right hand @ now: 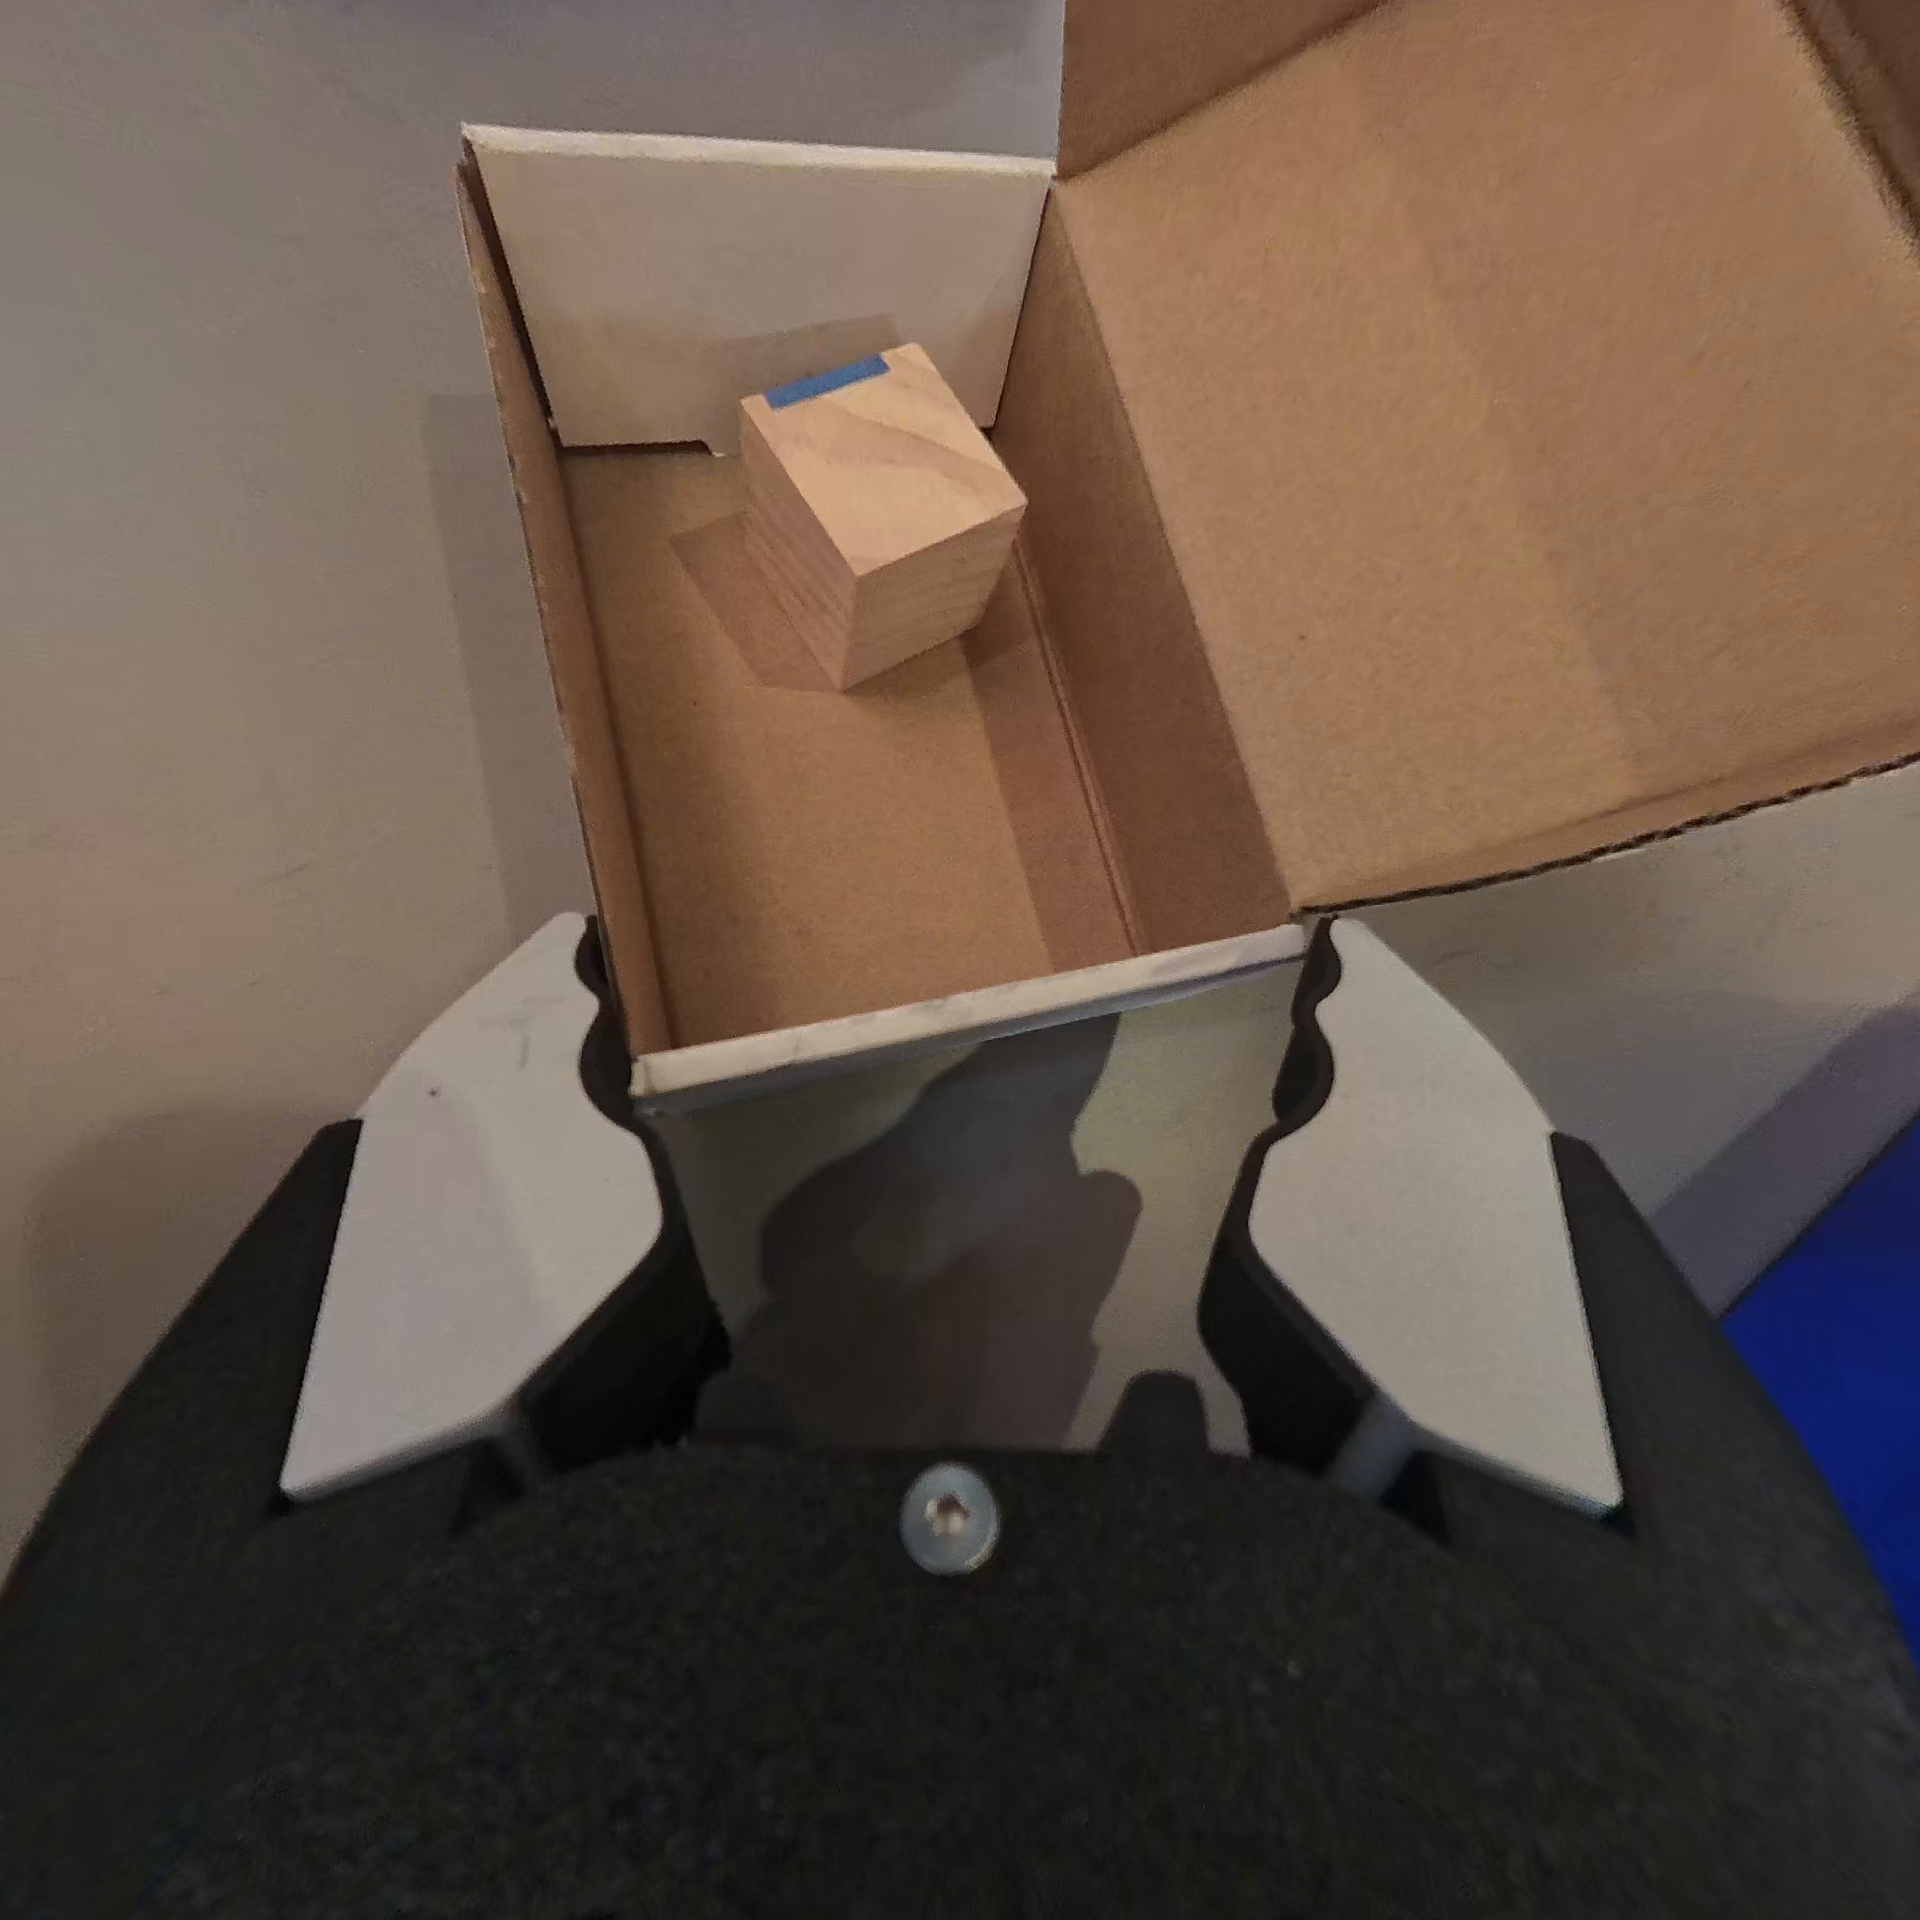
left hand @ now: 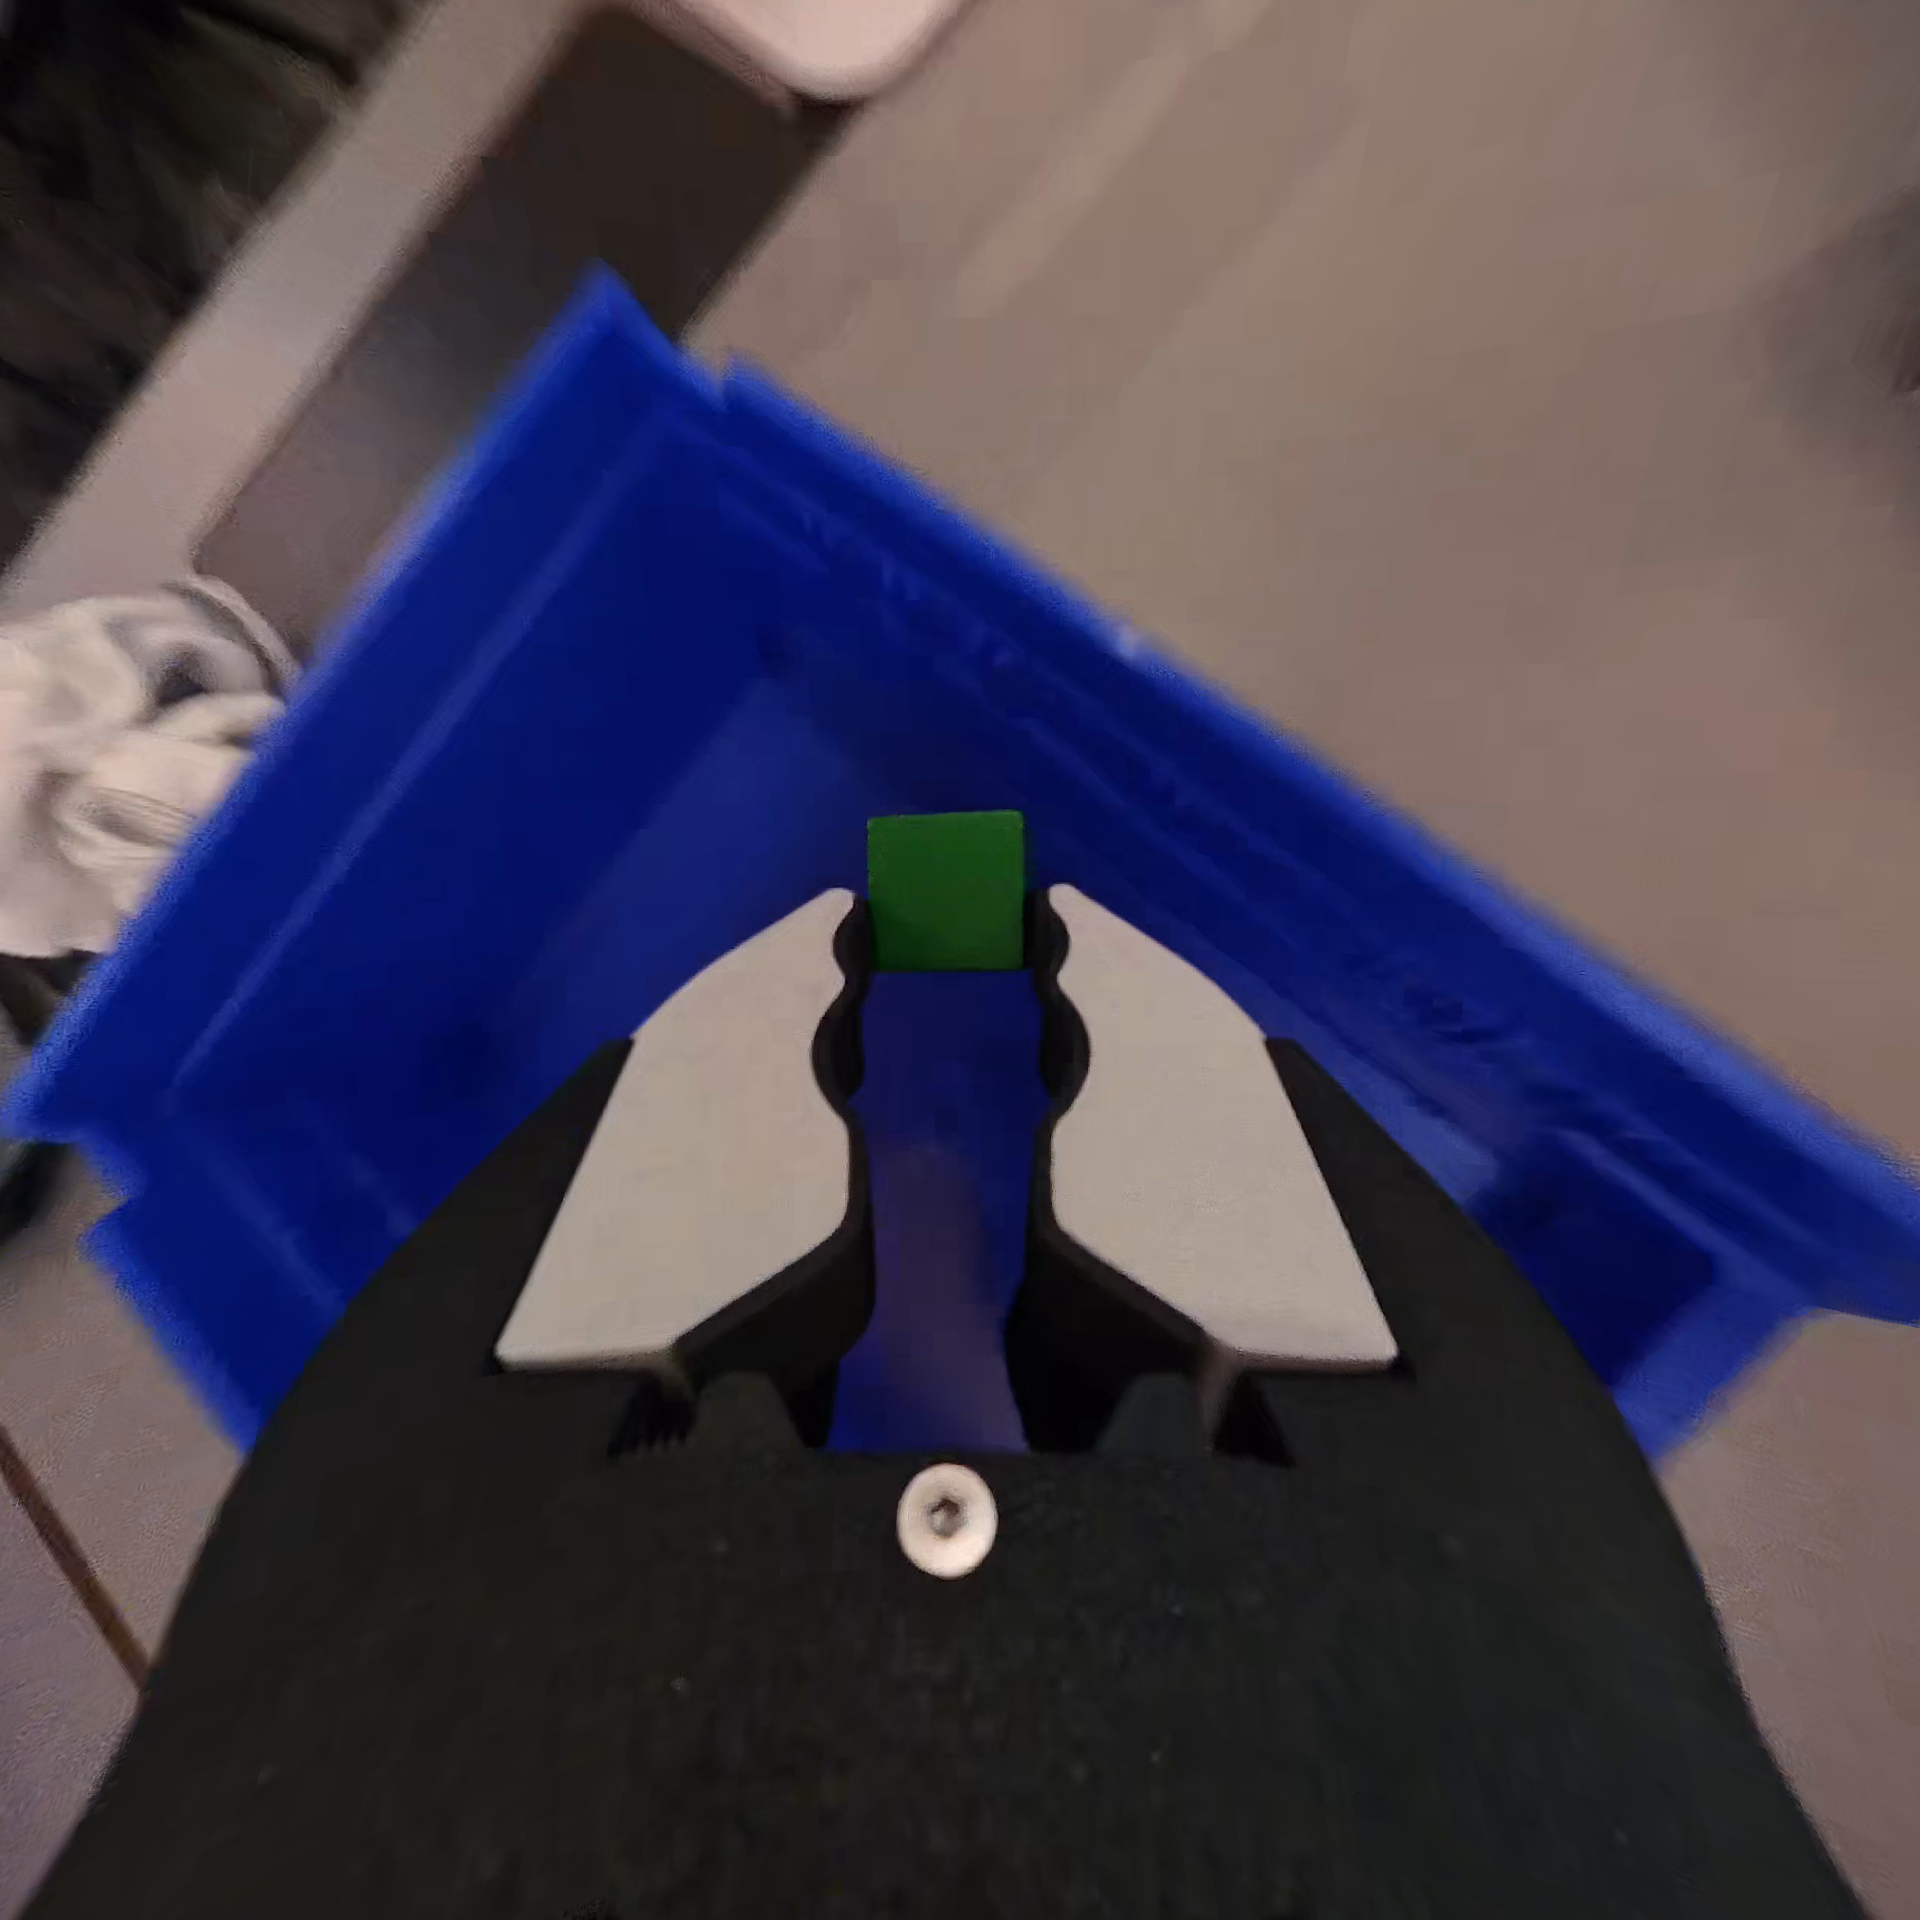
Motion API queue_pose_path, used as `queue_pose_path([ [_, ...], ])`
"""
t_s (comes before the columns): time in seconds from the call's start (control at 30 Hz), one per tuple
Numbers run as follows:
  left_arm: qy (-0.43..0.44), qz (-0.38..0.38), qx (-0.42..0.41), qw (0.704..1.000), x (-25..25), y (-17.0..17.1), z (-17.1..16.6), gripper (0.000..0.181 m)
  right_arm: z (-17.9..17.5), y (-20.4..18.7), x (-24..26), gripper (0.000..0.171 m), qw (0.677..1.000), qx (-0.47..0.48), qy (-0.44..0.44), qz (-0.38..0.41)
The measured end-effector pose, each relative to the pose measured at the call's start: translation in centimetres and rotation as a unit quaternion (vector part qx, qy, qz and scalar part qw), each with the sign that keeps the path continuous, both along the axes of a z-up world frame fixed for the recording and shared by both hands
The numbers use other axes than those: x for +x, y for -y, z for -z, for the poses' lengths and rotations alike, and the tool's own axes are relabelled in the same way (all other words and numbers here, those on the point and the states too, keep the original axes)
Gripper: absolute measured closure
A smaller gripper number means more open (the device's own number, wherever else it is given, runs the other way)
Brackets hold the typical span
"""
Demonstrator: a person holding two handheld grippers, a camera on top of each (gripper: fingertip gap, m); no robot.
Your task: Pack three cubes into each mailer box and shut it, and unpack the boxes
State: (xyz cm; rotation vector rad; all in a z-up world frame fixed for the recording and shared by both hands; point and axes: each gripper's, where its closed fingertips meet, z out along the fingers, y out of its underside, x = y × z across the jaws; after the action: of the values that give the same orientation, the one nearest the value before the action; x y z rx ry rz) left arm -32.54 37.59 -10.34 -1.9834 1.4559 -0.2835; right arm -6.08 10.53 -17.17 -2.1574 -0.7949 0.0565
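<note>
Left claw (left hand: pixel 948 914) clenched on green cube (left hand: pixel 945 891) over blue bin (left hand: pixel 540 790), right claw (right hand: pixel 951 997) spread around mailer box (right hand: pixel 966 1013) near end, wooden cube (right hand: pixel 883 520) in far corner: mid-transfer, pack or unpack unclear.

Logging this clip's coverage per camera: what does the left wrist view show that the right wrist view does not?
Only the left wrist view shows the left tongs shut on a green cube above a blue bin, with a white crumpled thing at the left edge.

Only the right wrist view shows the right tongs straddling the near end of an open mailer box, lid up, with one wooden cube inside.

Shared: possibly the bin, since a blue patch sits at the right view's edge.
</note>
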Motion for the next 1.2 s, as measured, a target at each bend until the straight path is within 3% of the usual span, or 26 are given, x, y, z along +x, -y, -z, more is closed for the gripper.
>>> queue_pose_path([
  [0.1,0.079,-0.018,0.046,0.996,2.9,4.1,-6.6,0.153,0.0,0.1,-0.1,0.050,1.000,0.002,-0.001,-0.003],
  [0.2,0.100,0.032,0.023,0.994,9.2,11.4,-8.0,0.153,0.0,0.2,-0.1,0.050,1.000,0.005,-0.004,-0.005],
  [0.33,0.050,0.180,-0.017,0.982,18.2,20.9,-4.0,0.153,0.0,0.2,-0.2,0.050,1.000,0.005,-0.006,-0.007],
  [0.47,-0.042,0.294,0.025,0.954,23.6,24.5,1.4,0.153,-0.1,0.2,-0.2,0.050,1.000,0.005,-0.011,-0.006],
  [0.6,-0.114,0.324,-0.005,0.939,26.0,25.3,5.0,0.153,-0.1,0.2,-0.2,0.050,1.000,0.006,-0.010,-0.009],
  [0.87,-0.145,0.214,-0.053,0.965,27.2,24.9,7.9,0.153,-0.1,0.2,-0.2,0.050,1.000,0.003,-0.013,-0.010],
  [1.2,-0.142,0.205,0.018,0.968,27.9,24.6,8.5,0.153,-0.1,0.1,-0.2,0.050,1.000,0.002,-0.013,-0.006],
])
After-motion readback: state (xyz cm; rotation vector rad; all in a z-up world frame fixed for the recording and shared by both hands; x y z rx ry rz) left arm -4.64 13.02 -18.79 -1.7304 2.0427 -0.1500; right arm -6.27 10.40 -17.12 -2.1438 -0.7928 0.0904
